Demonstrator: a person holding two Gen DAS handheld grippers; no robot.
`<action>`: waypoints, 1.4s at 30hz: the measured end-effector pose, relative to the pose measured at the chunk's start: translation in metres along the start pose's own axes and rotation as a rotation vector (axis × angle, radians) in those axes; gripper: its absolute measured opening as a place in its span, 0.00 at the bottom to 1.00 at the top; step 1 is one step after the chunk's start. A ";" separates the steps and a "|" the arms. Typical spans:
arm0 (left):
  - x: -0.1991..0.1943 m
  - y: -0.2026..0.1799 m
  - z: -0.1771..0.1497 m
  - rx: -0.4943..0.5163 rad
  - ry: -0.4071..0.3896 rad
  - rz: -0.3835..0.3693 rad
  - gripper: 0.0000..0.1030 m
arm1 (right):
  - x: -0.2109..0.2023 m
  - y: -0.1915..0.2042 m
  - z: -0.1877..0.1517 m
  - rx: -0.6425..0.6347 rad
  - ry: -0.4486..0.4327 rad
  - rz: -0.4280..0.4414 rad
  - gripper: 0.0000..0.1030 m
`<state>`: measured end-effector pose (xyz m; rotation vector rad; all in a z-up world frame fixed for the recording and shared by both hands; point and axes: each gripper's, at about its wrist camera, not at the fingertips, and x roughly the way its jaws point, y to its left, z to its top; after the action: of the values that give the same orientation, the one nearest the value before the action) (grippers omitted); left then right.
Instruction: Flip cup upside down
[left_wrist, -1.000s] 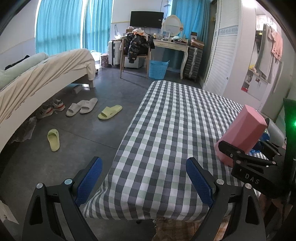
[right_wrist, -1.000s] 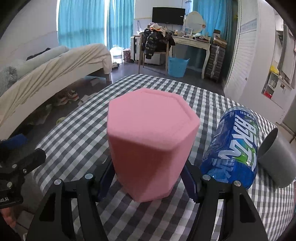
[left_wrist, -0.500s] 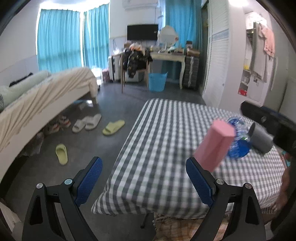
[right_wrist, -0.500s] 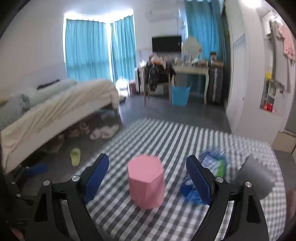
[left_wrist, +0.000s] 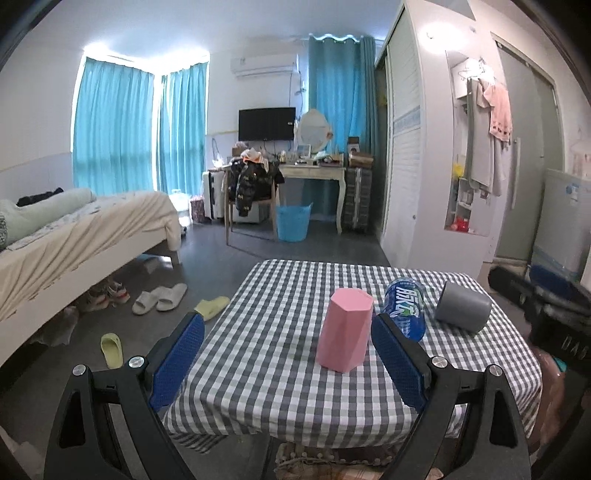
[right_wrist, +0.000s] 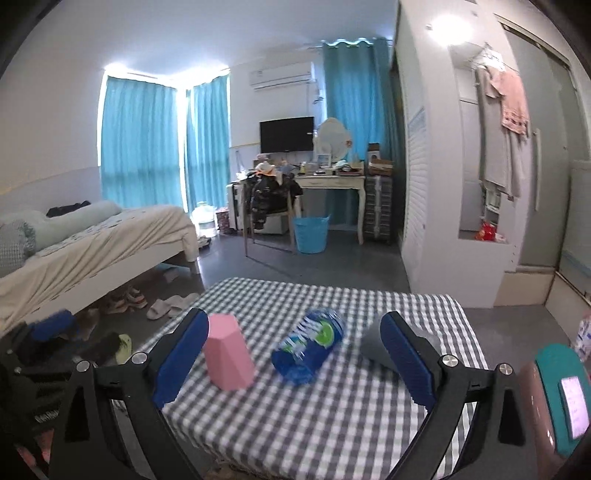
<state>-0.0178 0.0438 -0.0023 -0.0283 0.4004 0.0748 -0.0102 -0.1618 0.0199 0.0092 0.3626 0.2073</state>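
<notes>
A pink hexagonal cup stands upside down, closed end up, on the checked tablecloth; it also shows in the right wrist view. My left gripper is open and empty, held back from the table's near edge. My right gripper is open and empty, also back from the table and well short of the cup. The right gripper's body shows at the right edge of the left wrist view.
A blue drink can lies on its side right of the cup, and a grey cup lies on its side beyond it. A bed, slippers and a chair with clothes stand left and behind.
My right gripper opened, let go of the pink cup and pulled back and up. The left gripper also drew back from the table. The cup stays standing upside down.
</notes>
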 end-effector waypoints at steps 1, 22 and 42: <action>-0.001 -0.001 -0.001 -0.003 -0.002 -0.002 0.92 | -0.002 -0.004 -0.008 0.004 0.006 -0.011 0.92; 0.000 -0.009 -0.036 0.032 -0.001 0.008 1.00 | 0.017 -0.022 -0.054 0.048 0.086 -0.034 1.00; 0.002 -0.006 -0.038 0.033 0.010 0.026 1.00 | 0.019 -0.019 -0.055 0.043 0.089 -0.042 1.00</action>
<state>-0.0303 0.0359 -0.0380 0.0094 0.4122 0.0933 -0.0084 -0.1782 -0.0389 0.0350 0.4555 0.1587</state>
